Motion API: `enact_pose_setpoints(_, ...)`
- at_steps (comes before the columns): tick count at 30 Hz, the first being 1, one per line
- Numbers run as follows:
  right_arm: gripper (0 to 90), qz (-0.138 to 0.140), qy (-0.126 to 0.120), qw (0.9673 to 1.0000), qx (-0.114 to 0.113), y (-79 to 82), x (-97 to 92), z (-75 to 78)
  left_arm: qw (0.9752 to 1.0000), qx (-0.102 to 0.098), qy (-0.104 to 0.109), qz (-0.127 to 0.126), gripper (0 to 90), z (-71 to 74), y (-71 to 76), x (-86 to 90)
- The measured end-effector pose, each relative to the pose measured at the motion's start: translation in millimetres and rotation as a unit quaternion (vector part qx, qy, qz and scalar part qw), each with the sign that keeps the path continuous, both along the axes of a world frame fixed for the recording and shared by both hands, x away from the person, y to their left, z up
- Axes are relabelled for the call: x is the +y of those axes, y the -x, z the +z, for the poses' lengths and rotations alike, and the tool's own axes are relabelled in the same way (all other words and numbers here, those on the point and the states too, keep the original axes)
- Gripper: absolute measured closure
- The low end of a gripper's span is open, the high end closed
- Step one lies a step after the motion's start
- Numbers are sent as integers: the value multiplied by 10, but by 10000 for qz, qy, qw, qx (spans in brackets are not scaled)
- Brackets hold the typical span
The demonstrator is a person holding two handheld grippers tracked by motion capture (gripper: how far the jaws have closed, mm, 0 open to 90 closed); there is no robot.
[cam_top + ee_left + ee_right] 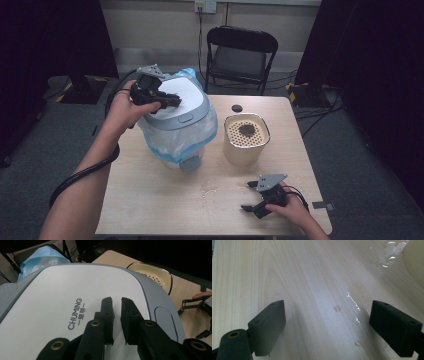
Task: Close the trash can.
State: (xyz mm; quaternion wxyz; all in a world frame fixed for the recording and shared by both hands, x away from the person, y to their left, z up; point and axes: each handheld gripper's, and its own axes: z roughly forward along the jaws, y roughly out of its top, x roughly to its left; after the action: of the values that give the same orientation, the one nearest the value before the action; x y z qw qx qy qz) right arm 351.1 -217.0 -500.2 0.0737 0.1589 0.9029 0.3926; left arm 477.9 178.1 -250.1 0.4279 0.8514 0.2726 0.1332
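A recording lab was suggested: black curtains (pixel 45 45) were hung at nine and three o'clock, a folding chair (pixel 241 55) and floor cables (pixel 320 107) were seen at twelve.

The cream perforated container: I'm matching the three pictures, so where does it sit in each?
High view: the cream perforated container stands right of centre, beside the grey-lidded bin.
Left gripper view: its rim peeks past the lid, upper right.
Right gripper view: probably the cream curve at the top right edge.
Shared landmark: the wooden table.
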Motion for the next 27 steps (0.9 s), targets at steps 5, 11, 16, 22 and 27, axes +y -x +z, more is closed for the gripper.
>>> enact_pose_setpoints(5,129,0,-1,10000,2,0,0,0,10000,55,44,-34,725,7,10,-7)
enact_pose_setpoints(11,129,2,0,10000,1,0,0,0,9999,44,53,90,496,7,27,69)
enact_pose_setpoints(16,129,-5,-3,10000,-4,0,0,0,9996,146,186,119,406,9,86,209)
enact_pose_setpoints(22,129,-7,-4,10000,-6,0,0,0,9993,294,170,179,345,87,172,356)
enact_pose_setpoints(27,129,-6,-2,10000,-4,0,0,0,9994,248,157,202,270,142,244,441)
